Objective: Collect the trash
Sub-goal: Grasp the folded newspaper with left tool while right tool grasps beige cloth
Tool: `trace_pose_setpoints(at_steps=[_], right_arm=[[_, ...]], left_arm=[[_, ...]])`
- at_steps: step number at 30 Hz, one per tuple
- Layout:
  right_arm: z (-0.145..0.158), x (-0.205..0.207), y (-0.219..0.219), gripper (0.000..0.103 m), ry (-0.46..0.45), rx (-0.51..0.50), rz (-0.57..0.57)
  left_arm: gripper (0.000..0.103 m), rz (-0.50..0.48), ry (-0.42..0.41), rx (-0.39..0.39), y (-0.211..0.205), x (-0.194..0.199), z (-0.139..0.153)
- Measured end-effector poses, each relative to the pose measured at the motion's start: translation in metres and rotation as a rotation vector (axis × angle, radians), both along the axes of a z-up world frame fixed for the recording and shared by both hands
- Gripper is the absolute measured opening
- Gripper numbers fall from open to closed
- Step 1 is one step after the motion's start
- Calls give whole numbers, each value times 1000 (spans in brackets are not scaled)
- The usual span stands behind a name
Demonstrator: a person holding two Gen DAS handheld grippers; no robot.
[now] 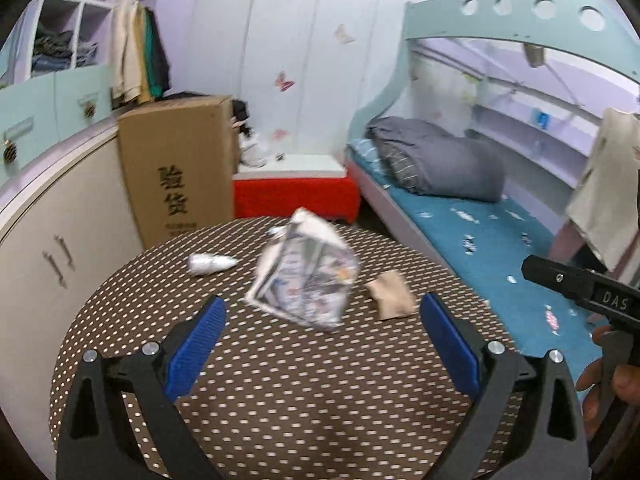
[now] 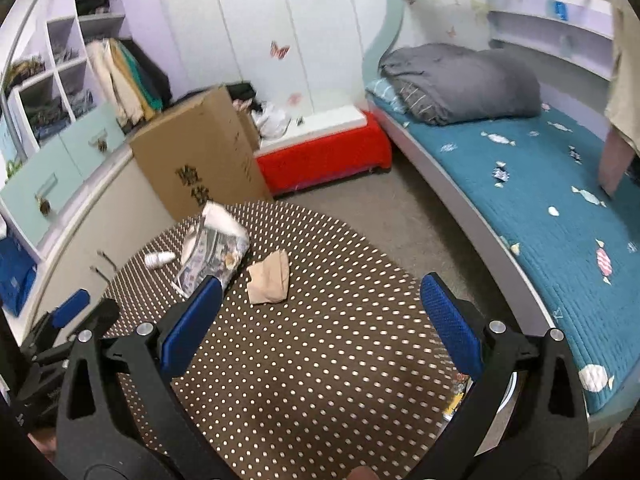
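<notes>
Nothing collected yet: 3 pieces of trash lie on the dotted table. A crumpled printed bag stands mid-table, blurred; a brown paper wad just beside it; a small white bottle beyond. Left gripper and right gripper are both spread wide, empty.

A round table in a brown polka-dot cloth fills the foreground. At 11 o'clock a cardboard box stands against pale cabinets. At 12 o'clock sits a red bench below butterfly-decorated wardrobe doors. At 2 o'clock lies a teal-sheeted bunk bed.
</notes>
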State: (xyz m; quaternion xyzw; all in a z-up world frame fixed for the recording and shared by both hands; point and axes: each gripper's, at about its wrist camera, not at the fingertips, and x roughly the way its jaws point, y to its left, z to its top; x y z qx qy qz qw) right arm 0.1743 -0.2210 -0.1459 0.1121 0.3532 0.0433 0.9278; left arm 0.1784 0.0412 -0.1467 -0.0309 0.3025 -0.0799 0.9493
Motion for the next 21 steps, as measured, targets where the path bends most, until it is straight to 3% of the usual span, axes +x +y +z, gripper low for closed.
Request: trace_pose_setpoints(at_steps=[9, 17, 18, 19, 21], right_arm=[[-62, 72, 42, 97, 137, -63, 108], [-91, 104, 70, 94, 173, -133, 160], [-93, 104, 72, 82, 174, -139, 165], [-93, 103, 73, 76, 160, -165, 156], [-92, 102, 75, 41, 145, -179, 156]], left_arm=[[95, 33, 63, 74, 14, 34, -31], [95, 26, 114, 120, 7, 59, -54], [95, 19, 117, 130, 5, 63, -57], [95, 15, 119, 140, 2, 66, -58], [95, -2, 121, 159, -5, 73, -61]])
